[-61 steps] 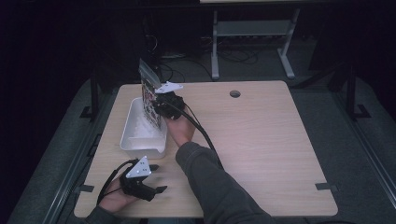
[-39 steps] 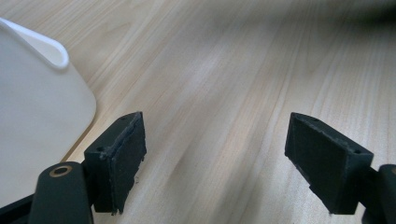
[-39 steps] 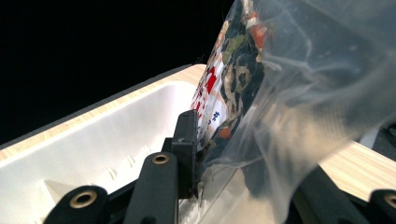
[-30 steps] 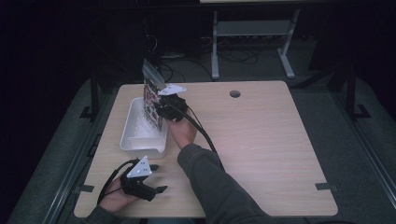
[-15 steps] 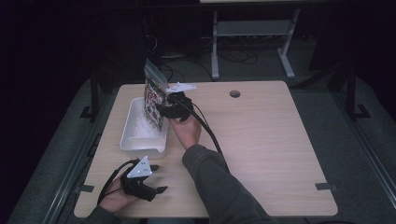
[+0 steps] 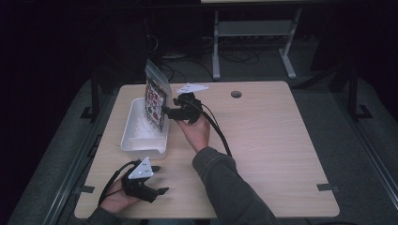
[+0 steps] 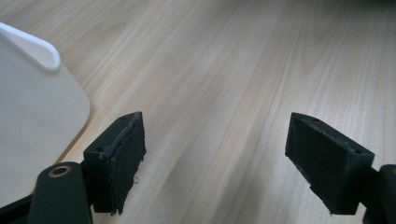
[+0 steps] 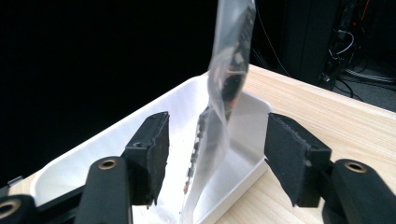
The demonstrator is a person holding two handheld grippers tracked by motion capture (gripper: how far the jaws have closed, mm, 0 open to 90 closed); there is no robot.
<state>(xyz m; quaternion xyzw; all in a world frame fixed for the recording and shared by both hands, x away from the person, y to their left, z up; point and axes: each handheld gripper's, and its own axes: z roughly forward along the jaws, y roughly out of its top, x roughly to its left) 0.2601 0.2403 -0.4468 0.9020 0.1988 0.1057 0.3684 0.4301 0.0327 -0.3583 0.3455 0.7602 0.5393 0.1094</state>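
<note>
Right jaws: the right gripper [image 8: 217, 156] has just been opening; its pads stand clear on both sides of the clear bag [image 8: 219, 116], no longer pressing it.
Bag: printed pouch standing on edge in the white tub [image 6: 141, 133], centre left of the high view, leaning on the tub's right wall, top tilted up and left.
Left jaws: the left gripper [image 7: 212, 158] is spread wide over bare table [image 7: 224, 70] with nothing between the pads, the tub's corner at the frame's left.
Step in hand: letting the bag go into the tub, as I judge it.
Doing it well: draw the right jaws straight back without snagging the film, so the bag settles inside rather than tipping over the rim.
</note>
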